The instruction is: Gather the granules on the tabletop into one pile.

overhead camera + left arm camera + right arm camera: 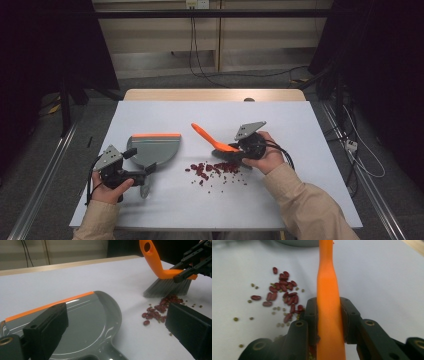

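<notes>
Here the sweeping step is in hand. The right hand-held gripper (239,152) is clamped on the orange handle of a small brush (165,277); the right gripper view shows both jaws pressed flat against the handle's sides. The grey bristles stand at the far edge of a scatter of red beans (212,170), mixed with smaller green ones (252,285), lying loose on the white counter (300,175).

The grey dustpan (155,149), with its orange lip strip, lies flat on the counter to the left of the beans and apart from them. In the left gripper view the orange strip sits on the pan's far side and the pan's rounded wall faces the beans, so the mouth does not appear to open toward the pile.

The left hand-held gripper (145,172) sits at the dustpan's handle end. Its jaws stand wide apart in its own view, with the pan's stem between them and no pad seen pressing, so it reads as open.

Judgement on the next move: the left gripper should close on the stem and turn the lip toward the beans, holding it flat on the counter. The brush then draws the pile leftward in short strokes. Round beans roll easily, so stray ones are the risk.
</notes>
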{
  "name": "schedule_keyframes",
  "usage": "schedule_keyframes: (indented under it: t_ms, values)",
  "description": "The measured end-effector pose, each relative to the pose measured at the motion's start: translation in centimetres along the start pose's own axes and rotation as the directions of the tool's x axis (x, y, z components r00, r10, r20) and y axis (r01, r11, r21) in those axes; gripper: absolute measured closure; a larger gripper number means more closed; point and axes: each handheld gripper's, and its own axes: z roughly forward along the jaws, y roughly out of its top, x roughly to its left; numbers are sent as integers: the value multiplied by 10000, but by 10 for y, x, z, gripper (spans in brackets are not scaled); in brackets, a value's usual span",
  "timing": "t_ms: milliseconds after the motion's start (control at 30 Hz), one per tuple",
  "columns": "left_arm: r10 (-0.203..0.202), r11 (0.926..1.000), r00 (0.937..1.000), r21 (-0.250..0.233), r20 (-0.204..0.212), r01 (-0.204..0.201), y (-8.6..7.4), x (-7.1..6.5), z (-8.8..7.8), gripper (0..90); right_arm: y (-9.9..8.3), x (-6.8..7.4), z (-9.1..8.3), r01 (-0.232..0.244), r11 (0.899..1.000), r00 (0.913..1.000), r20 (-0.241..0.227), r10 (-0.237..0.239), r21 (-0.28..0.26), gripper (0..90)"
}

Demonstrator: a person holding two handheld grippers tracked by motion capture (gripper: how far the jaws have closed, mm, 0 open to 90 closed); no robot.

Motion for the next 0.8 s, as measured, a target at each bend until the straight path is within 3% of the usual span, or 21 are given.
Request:
schedule_keyframes:
  t_ms: [67,167,367,500,567,633,800]
  values:
    - [17,10000,10000,-25,20,-16,0,0,0,46,0,2,0,-56,9999,10000,-67,56,-122,714]
    - [-16,10000,10000,-27,11,16,0,0,0,46,3,3,-2,-48,9994,9994,352,60,-344,713]
    - [-1,10000,10000,-6,18,1,0,1,1,46,16,5,-16,-1000,9882,9907,800,1097,-1161,713]
    - [10,10000,10000,20,-4,-10,0,1,1,46,27,20,-18,-1883,9667,9772,647,2020,-1735,713]
    - [-5,10000,10000,-15,5,5,0,0,0,46,32,29,-16,-2083,9587,9739,498,2216,-1935,713]
    - [-5,10000,10000,-24,5,5,0,0,0,46,37,37,-12,-2521,9439,9647,215,2625,-2134,713]
    - [-38,10000,10000,-64,-49,37,0,0,-2,46,44,59,2,-2923,9322,9552,-187,2953,-2136,713]
